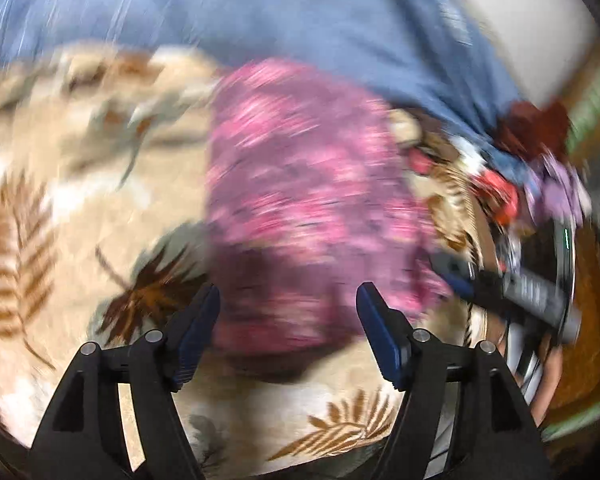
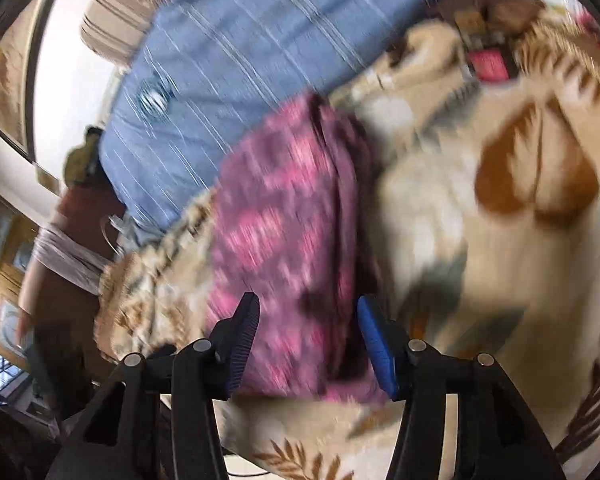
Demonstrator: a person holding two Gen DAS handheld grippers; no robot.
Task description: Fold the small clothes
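Note:
A pink and purple patterned garment (image 1: 312, 200) lies folded on a beige blanket with brown leaf prints (image 1: 60, 216). Both views are motion-blurred. My left gripper (image 1: 288, 300) is open and empty, its jaws wide apart just above the garment's near edge. The other gripper shows at the right of the left wrist view (image 1: 512, 288). In the right wrist view the same garment (image 2: 292, 240) lies on the blanket (image 2: 480, 280). My right gripper (image 2: 308, 312) is open and empty over the garment's near end.
A blue striped sheet (image 1: 300, 20) covers the bed behind the blanket; it also shows in the right wrist view (image 2: 240, 60). A heap of mixed clothes (image 1: 540, 168) sits at the right. The bed's edge and room furniture (image 2: 4, 240) are at the left.

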